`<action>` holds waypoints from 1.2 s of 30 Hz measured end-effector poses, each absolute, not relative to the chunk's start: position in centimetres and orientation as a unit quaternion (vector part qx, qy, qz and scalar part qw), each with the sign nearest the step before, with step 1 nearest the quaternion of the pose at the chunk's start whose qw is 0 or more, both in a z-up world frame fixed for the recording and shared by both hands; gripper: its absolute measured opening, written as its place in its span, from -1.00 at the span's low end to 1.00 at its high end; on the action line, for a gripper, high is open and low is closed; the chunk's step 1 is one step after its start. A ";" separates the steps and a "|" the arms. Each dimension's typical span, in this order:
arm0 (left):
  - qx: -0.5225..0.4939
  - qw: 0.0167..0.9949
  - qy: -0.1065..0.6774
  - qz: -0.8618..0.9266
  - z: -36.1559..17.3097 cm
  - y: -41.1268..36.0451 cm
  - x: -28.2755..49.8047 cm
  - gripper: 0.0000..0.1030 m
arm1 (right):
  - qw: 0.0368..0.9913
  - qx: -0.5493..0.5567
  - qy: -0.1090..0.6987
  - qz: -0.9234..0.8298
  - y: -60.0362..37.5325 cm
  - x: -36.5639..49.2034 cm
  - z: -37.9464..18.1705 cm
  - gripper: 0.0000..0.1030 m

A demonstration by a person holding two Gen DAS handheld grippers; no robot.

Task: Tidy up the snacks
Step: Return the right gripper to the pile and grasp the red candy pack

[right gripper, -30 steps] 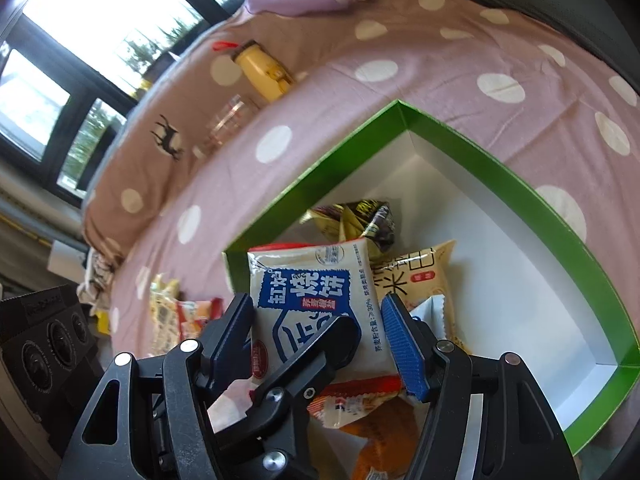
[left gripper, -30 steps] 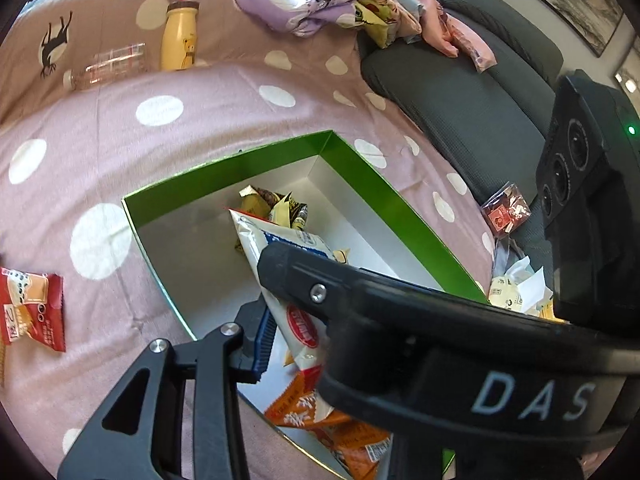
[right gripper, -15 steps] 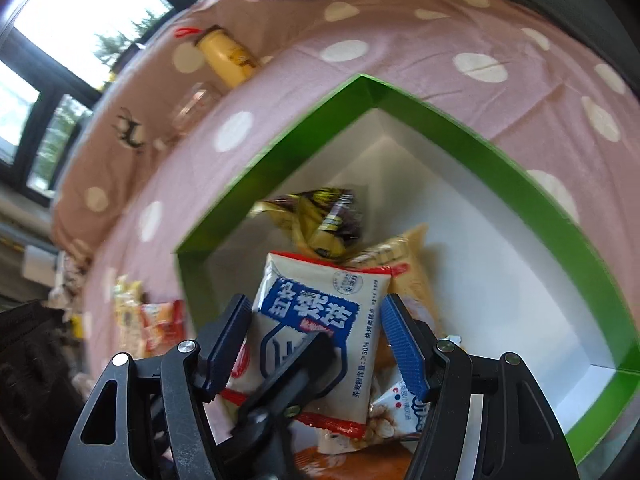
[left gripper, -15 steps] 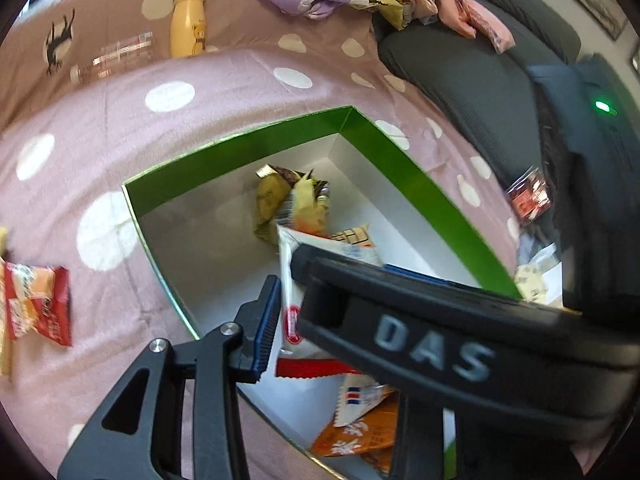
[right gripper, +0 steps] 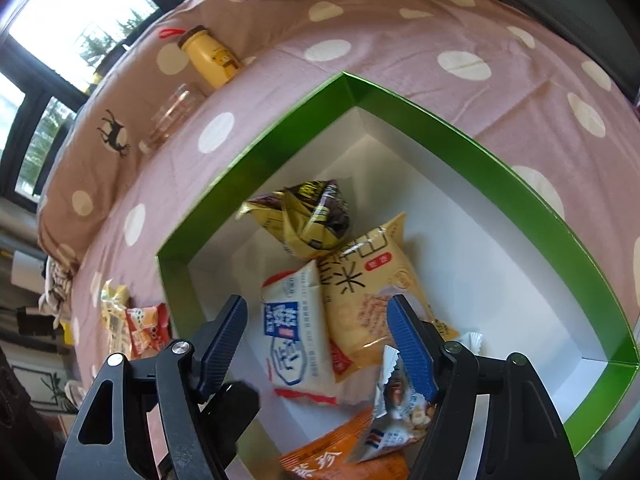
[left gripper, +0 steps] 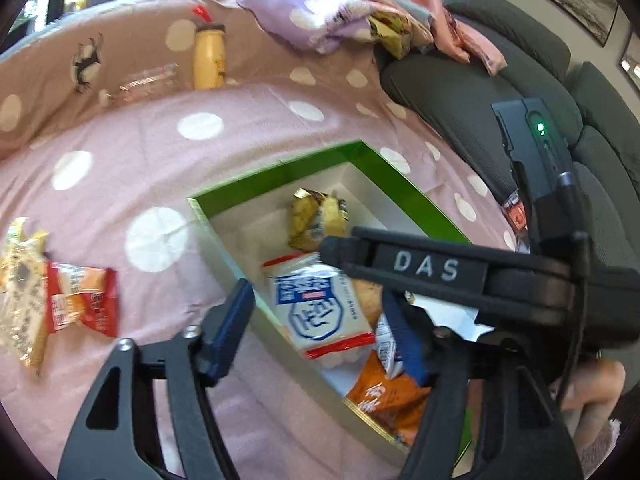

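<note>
The white and blue packet (right gripper: 296, 340) lay flat on the white floor of the green box (right gripper: 460, 136), near the box's left wall, with a tan packet (right gripper: 368, 284) touching its right side and a crumpled yellow and black packet (right gripper: 308, 216) further in toward the far corner. At the near edge an orange packet (right gripper: 344, 460) was cut off by the frame, and a small silvery packet (right gripper: 392, 400) stood partly behind my right finger, so I could not read it.

My right tongs (right gripper: 316, 344) hovered over the white and blue packet with the fingers spread wide and nothing between them; the packet lay just under the gap, touched by neither finger as far as I could tell.

My left tongs (left gripper: 320, 328) were wide open and empty too, straddling the box's left wall (left gripper: 224, 240), with the white and blue packet (left gripper: 320, 304) below their gap. My right tongs' black body (left gripper: 460, 280) crossed that view and hid much of the box's right half.

Outside the box, on the spotted pink cloth (left gripper: 240, 112), a red packet (left gripper: 80, 304) and a gold packet (left gripper: 20, 280) lay side by side by the cloth's left edge, blurred. A yellow bottle (right gripper: 212, 60) and a clear jar (right gripper: 168, 120) lay at the cloth's far edge.
</note>
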State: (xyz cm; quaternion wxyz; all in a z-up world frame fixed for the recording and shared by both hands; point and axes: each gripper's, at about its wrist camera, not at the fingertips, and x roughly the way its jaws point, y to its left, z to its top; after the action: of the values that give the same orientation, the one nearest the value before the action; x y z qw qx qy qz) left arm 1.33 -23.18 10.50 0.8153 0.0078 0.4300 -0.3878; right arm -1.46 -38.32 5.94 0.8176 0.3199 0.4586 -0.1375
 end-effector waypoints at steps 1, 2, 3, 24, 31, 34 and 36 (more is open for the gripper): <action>0.007 0.821 0.422 -0.384 10.8 -22.4 1.2 0.40 | 0.820 0.317 0.456 -0.138 -38.2 -1.5 6.2 0.44; 0.004 0.826 0.416 -0.381 11.0 -21.8 1.1 0.40 | 0.823 0.316 0.452 -0.137 -38.0 -1.5 6.4 0.44; -0.001 0.831 0.411 -0.375 11.2 -20.8 1.1 0.40 | 0.826 0.313 0.449 -0.137 -37.8 -1.5 6.6 0.44; -0.111 0.879 0.456 -0.081 4.4 2.1 4.5 0.69 | 0.885 0.240 0.398 0.035 -24.7 3.3 9.7 0.69; -0.109 0.880 0.455 -0.079 5.0 2.3 4.3 0.69 | 0.832 0.253 0.490 0.053 -19.6 9.2 4.0 0.70; -0.118 0.880 0.453 -0.076 5.0 3.1 4.5 0.69 | 0.827 0.224 0.514 0.031 -18.8 11.0 2.1 0.70; -0.123 0.879 0.454 -0.073 5.0 3.4 4.6 0.69 | 0.824 0.227 0.519 0.019 -18.8 11.9 1.2 0.70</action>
State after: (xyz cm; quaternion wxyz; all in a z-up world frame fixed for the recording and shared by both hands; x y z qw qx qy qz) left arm 4.64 3.38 4.96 0.8794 -0.1226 0.4541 -0.0735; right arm 11.92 -18.80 1.20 0.8238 0.2273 0.5190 0.0191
